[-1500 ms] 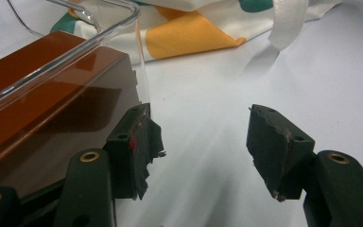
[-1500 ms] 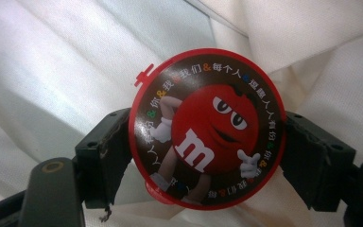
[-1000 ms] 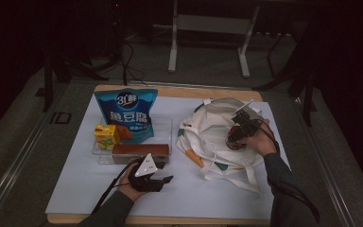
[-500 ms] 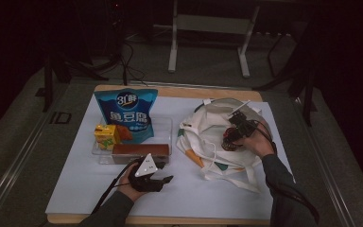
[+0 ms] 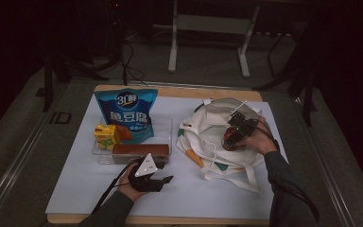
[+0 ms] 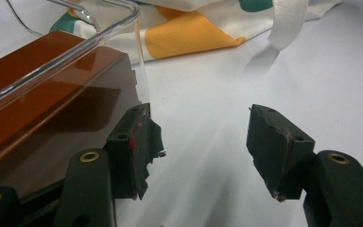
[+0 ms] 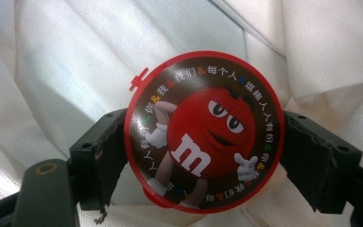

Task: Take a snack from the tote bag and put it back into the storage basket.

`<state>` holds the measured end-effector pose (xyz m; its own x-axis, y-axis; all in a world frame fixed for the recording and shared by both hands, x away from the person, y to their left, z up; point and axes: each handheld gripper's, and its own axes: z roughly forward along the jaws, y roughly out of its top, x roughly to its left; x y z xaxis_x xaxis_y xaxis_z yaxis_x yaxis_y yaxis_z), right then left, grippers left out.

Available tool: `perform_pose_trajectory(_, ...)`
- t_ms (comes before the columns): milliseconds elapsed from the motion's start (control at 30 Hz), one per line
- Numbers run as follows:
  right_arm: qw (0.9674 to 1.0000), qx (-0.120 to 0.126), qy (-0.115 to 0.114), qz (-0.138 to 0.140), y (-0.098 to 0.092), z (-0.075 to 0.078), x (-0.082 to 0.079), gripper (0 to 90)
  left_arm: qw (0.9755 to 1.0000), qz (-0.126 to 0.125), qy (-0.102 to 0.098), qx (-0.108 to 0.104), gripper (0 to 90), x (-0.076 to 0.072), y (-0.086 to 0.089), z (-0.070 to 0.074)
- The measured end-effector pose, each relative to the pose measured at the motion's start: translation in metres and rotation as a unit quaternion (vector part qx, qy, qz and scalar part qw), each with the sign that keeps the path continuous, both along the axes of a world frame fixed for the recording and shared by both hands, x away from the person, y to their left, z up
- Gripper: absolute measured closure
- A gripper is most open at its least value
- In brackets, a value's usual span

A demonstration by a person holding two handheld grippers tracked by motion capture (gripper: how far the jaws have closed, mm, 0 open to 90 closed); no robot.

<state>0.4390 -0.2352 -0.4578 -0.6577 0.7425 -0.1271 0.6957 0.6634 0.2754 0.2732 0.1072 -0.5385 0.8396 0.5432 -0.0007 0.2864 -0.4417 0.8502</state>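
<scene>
White sheeting covers the table (image 5: 75,198), where the right gripper (image 7: 203,156) clamps an M&M's tub (image 7: 203,130) over the tote bag (image 5: 208,123) near the right edge, apparently packing it; lowering inside seems next, while the left gripper (image 6: 201,142) gapes empty beside the clear tray (image 6: 75,47).

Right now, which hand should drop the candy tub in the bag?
Right. Its tongs already grip the candy tub over the bag. The left tongs are open with nothing in them, beside the tray.
</scene>
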Motion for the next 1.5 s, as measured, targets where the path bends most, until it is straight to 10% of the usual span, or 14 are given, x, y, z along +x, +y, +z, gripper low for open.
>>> perform_pose_trajectory(533,0.9964,0.030,0.012,-0.079,0.000,-0.001,0.001,25.4,1.0000,0.001,0.000,0.001,41.6,0.000,0.000,0.000)
perform_pose_trajectory(1500,0.9954,0.047,-0.013,-0.083,0.018,0.032,-0.008,25.5,1.0000,0.001,0.000,0.000,41.6,0.000,0.000,0.000)
